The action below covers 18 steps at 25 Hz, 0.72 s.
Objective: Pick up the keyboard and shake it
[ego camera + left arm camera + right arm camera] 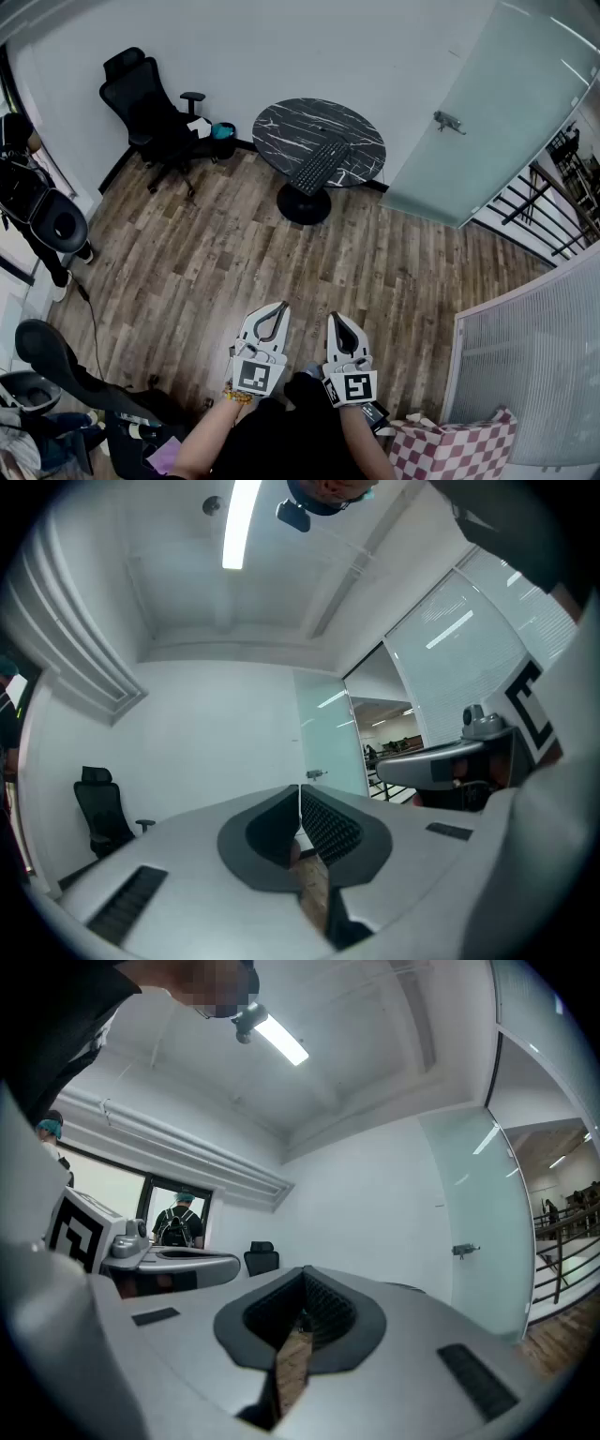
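Observation:
A black keyboard [320, 165] lies on a round dark marble table [281, 127] at the far side of the room. Both grippers are held close to the person's body, far from the table. My left gripper [271, 314] is shut with nothing between its jaws; in the left gripper view its tips [300, 789] meet in front of a white wall. My right gripper [339, 325] is likewise shut and empty, its tips [304, 1273] closed together. Both point level across the room. The keyboard shows only in the head view.
A black office chair [145, 108] stands left of the table, with a teal bin [223, 137] beside it. A frosted glass door [487, 112] is at the right. More chairs [52, 220] line the left wall. A checked cushion [450, 445] sits at the lower right. Wooden floor [234, 253] stretches between.

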Motion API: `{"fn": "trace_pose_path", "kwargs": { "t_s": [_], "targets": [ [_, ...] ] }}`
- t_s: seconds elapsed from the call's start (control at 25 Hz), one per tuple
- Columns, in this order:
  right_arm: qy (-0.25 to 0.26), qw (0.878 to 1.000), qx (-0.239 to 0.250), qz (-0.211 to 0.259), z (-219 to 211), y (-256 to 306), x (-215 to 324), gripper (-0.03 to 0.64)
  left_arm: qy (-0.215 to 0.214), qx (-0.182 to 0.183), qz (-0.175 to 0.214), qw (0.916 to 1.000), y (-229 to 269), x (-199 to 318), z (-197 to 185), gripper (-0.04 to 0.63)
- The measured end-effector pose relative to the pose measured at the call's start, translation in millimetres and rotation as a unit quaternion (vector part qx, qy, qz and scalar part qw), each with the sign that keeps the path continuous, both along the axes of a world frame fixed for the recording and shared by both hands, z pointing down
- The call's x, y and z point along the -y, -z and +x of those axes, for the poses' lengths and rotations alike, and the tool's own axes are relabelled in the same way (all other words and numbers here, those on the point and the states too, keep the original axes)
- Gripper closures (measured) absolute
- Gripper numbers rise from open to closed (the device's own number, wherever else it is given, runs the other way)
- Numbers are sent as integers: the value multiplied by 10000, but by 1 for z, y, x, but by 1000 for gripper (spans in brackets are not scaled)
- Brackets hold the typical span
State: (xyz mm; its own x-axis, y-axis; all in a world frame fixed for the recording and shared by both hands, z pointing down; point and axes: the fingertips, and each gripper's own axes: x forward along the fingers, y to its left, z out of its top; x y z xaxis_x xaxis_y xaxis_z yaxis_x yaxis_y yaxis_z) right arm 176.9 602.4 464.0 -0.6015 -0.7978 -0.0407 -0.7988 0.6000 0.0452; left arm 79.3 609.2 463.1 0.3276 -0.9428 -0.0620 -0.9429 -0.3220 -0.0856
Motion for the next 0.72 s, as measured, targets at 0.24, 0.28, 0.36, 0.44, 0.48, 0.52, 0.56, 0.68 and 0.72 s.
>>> {"fn": "trace_pose_path", "kwargs": {
  "t_s": [0.24,0.28,0.36,0.44,0.48,0.52,0.56,0.68,0.72],
  "targets": [
    [237,9990,156,-341,-12,-19,34,584,-19,56,80,10000,-10,29,-6,577],
    [267,9984,195,-467,-13,-24,43,584,-17,67,31,10000,-14,37,-7,577],
    [319,9968,210,-706,-18,-36,64,583,-1,60,-38,10000,-20,56,-11,577],
    [360,9956,161,-847,-25,-46,91,583,23,86,-56,9999,-23,81,-16,577],
    [393,9951,162,-891,-29,-49,107,583,43,107,-63,9999,-23,96,-20,577],
    [435,9945,192,-936,-33,-52,123,583,67,120,-81,9999,-24,112,-23,577],
    [477,9937,243,-982,-37,-54,141,581,91,127,-104,9998,-24,129,-26,577],
    [538,9913,455,-1114,-45,-55,194,581,131,202,-164,9996,-26,180,-35,577],
    [568,9904,518,-1151,-47,-54,212,581,155,227,-220,9994,-26,196,-37,577]
  ]
}}
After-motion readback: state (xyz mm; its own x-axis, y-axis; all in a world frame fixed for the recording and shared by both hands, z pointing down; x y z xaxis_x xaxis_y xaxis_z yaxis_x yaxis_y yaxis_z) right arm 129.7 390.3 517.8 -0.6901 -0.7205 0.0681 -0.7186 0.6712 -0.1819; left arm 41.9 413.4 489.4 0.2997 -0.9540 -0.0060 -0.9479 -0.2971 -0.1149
